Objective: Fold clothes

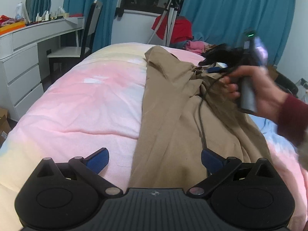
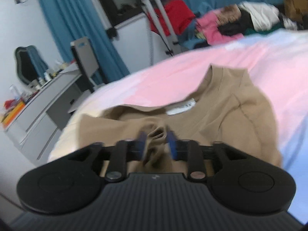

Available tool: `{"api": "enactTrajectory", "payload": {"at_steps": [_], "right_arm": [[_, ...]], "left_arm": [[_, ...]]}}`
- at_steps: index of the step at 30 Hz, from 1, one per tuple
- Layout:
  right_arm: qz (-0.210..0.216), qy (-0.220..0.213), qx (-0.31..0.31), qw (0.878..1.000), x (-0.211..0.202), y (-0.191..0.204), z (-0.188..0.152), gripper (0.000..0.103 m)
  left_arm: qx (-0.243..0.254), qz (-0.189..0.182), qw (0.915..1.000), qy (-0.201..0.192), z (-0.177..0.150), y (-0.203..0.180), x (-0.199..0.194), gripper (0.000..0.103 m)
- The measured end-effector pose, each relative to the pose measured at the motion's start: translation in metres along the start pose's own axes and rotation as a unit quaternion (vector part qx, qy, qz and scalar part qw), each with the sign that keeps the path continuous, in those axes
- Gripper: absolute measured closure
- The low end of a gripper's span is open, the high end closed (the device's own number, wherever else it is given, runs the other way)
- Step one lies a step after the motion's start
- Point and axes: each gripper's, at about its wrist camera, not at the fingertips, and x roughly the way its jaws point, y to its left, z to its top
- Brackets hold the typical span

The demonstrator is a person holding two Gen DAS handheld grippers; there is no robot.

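A tan T-shirt [image 1: 173,104] lies lengthwise on the pink bed cover [image 1: 86,104]. My left gripper [image 1: 155,159] is open and empty, low over the shirt's near end, with one blue pad on each side of its left edge. My right gripper [image 2: 156,144] is shut on a bunched fold of the tan shirt [image 2: 231,115] near its collar and white label [image 2: 182,107]. In the left wrist view the right gripper [image 1: 217,69] shows at the far right, held by a hand in a dark red sleeve, lifting the cloth.
A white dresser [image 1: 25,57] and a dark chair [image 1: 84,38] stand left of the bed. A pile of clothes [image 2: 240,25] lies at the bed's far end, by a tripod [image 1: 171,13] and blue curtains [image 1: 240,15].
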Motion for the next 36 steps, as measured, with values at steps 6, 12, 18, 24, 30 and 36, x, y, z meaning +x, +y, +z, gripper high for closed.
{"api": "enactTrajectory", "payload": {"at_steps": [6, 12, 18, 24, 30, 36], "right_arm": [[0.031, -0.034, -0.032, 0.998, -0.139, 0.036, -0.022, 0.041], [0.034, -0.041, -0.058, 0.997, -0.264, 0.056, -0.066, 0.041], [0.032, -0.033, -0.017, 0.999, -0.313, 0.023, -0.125, 0.041], [-0.006, -0.008, 0.018, 1.0, -0.305, -0.006, -0.136, 0.041], [-0.007, -0.003, 0.045, 0.999, -0.289, -0.022, -0.134, 0.041], [0.003, 0.016, 0.077, 0.997, -0.278, -0.037, -0.135, 0.041]], "left_arm": [[0.039, -0.02, 0.999, -0.005, -0.001, -0.013, -0.026, 0.0], [0.052, -0.011, 0.998, -0.034, -0.005, -0.022, -0.062, 0.0], [0.007, -0.004, 0.9999, 0.007, -0.005, -0.004, -0.067, 0.001], [-0.072, 0.021, 0.9928, 0.093, -0.008, 0.035, -0.061, 0.005], [-0.195, 0.007, 0.9675, 0.161, -0.018, 0.075, -0.06, 0.012], [-0.152, 0.02, 0.9659, 0.209, -0.03, 0.054, -0.059, 0.058]]}}
